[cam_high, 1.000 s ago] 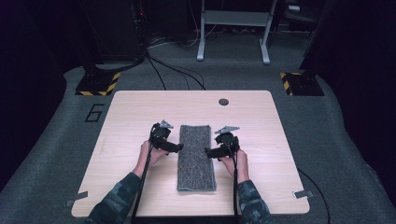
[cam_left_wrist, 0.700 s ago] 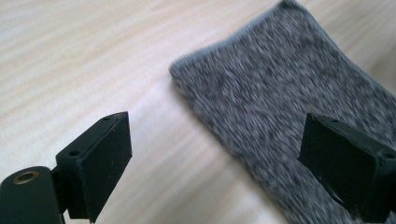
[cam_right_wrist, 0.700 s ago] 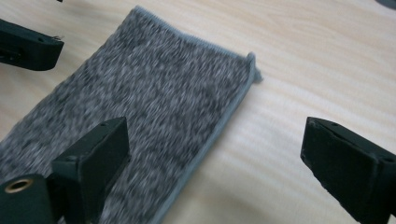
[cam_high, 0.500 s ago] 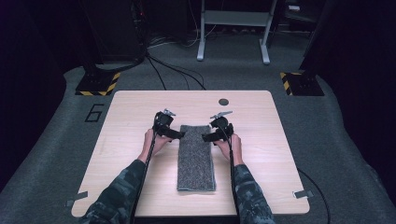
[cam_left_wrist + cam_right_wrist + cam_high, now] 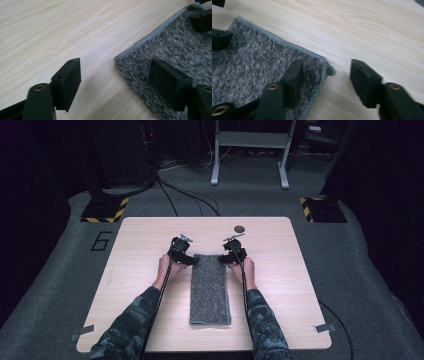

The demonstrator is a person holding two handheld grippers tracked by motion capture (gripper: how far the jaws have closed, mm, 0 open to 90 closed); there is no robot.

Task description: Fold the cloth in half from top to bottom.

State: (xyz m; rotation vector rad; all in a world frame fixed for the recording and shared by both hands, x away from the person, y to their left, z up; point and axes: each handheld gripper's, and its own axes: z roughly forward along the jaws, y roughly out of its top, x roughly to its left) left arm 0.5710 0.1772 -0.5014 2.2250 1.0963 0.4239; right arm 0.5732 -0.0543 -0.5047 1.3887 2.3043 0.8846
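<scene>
Both hands have slid up the frame since a second ago, from the towel's mid-sides to its far corners. Grey towel (image 5: 210, 290) lies flat, folded long, centre of the wooden table (image 5: 125, 290), unmoved. Left gripper (image 5: 191, 261) sits at the towel's upper left corner; its jaws have just been closing but are still spread, straddling the corner (image 5: 120, 56), one pad on bare wood, the other over the pile, no pinch seen. Right gripper (image 5: 226, 260) at the upper right corner, jaws also just been closing, still apart: one over the towel, one over wood, corner (image 5: 329, 68) between them, not clamped. Small dark disc (image 5: 240, 228) near the table's far edge.
</scene>
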